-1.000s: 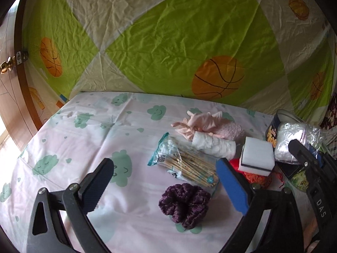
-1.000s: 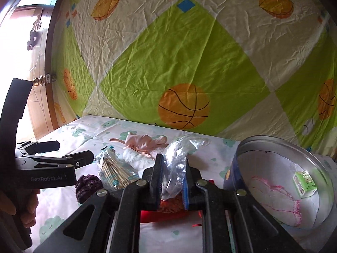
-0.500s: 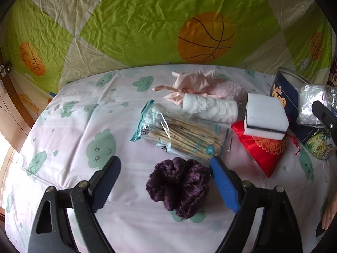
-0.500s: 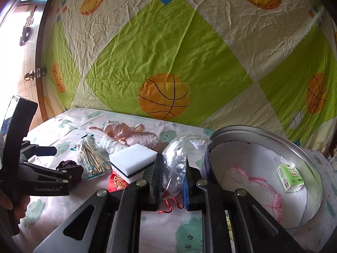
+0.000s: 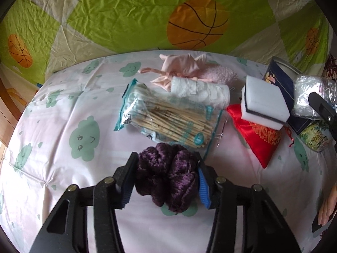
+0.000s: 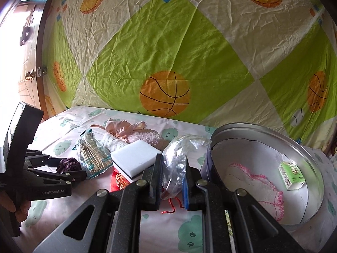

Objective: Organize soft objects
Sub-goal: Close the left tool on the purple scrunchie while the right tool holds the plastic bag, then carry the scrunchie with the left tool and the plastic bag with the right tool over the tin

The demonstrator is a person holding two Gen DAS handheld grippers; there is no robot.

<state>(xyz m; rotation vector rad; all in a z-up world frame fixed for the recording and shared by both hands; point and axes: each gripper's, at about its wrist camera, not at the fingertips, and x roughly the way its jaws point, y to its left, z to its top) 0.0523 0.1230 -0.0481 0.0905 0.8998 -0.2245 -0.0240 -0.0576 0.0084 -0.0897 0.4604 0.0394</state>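
Observation:
My left gripper (image 5: 166, 168) is shut on a purple scrunchie (image 5: 166, 179) that lies on the cloud-print sheet; it also shows at the left of the right wrist view (image 6: 67, 165). My right gripper (image 6: 172, 168) is shut on a crumpled clear plastic bag (image 6: 177, 158), held just left of a round metal tin (image 6: 311, 164). The tin holds a pink-edged white cloth (image 6: 252, 183) and a small green packet (image 6: 291, 176). In the left wrist view the bag (image 5: 311, 97) shows at the far right.
On the sheet lie a bag of cotton swabs (image 5: 168, 118), a white roll (image 5: 200, 90), pink fabric (image 5: 183, 67), a fluffy pink piece (image 5: 219, 76), a white sponge (image 5: 263, 105) and a red pouch (image 5: 257, 143). A patterned quilt (image 6: 168, 52) hangs behind.
My left gripper moved forward and down and closed on the purple scrunchie. My right gripper, still holding the plastic bag, has shifted slightly beside the tin.

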